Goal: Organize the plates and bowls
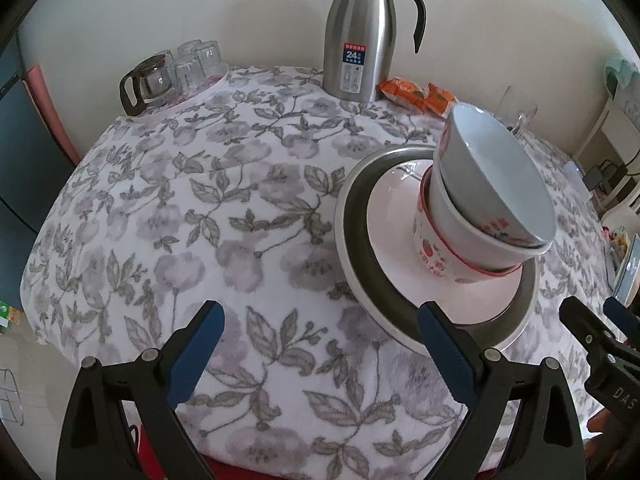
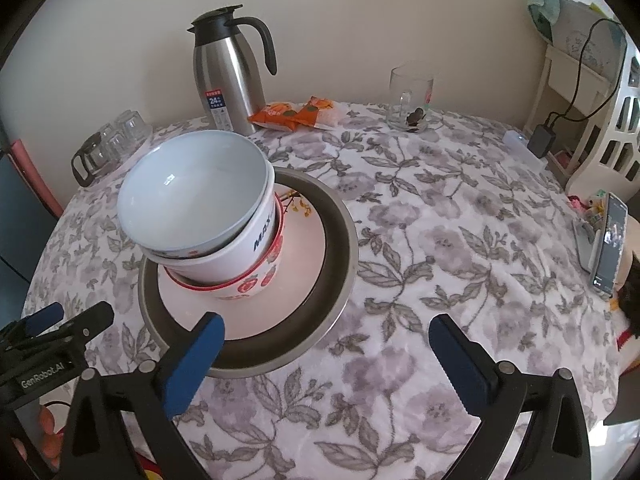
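My left gripper (image 1: pixel 320 344) spread wide, nothing between jaws, only floral tablecloth (image 1: pixel 200 208) under it. My right gripper (image 2: pixel 326 360) spread wide too, empty; its left pad overlaps near rim of metal basin (image 2: pixel 344 240). Inside basin sits pink plate (image 2: pixel 304 248); on plate, three nested bowls: strawberry bowl (image 2: pixel 256 286) lowest, white lettered bowl (image 2: pixel 240 248) in it, pale blue-white bowl (image 2: pixel 192 192) tilted on top. Steel thermos (image 2: pixel 230 76) and glass mug (image 2: pixel 410 98) near wall, well apart from stack.
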A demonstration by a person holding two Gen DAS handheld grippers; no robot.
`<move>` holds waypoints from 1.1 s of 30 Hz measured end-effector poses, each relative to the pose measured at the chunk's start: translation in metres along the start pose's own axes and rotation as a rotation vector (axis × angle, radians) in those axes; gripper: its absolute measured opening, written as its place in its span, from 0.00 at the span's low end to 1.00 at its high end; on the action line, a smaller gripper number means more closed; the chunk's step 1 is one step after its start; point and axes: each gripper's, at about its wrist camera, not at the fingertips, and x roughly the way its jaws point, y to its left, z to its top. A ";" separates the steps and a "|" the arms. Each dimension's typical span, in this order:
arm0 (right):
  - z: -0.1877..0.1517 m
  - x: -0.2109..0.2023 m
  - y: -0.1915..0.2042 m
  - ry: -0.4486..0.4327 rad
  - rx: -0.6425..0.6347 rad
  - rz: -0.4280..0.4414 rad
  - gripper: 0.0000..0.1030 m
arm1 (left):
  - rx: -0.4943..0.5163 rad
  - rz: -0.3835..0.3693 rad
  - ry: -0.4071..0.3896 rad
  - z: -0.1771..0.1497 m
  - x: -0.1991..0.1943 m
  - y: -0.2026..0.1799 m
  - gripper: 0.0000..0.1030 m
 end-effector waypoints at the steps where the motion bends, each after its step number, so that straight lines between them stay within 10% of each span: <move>1: -0.001 -0.001 0.000 -0.001 0.000 -0.001 1.00 | 0.002 0.010 0.002 -0.001 0.000 -0.001 0.94; 33: -0.002 -0.001 -0.004 0.002 -0.006 -0.015 1.00 | 0.008 0.055 0.034 -0.001 0.001 -0.002 0.94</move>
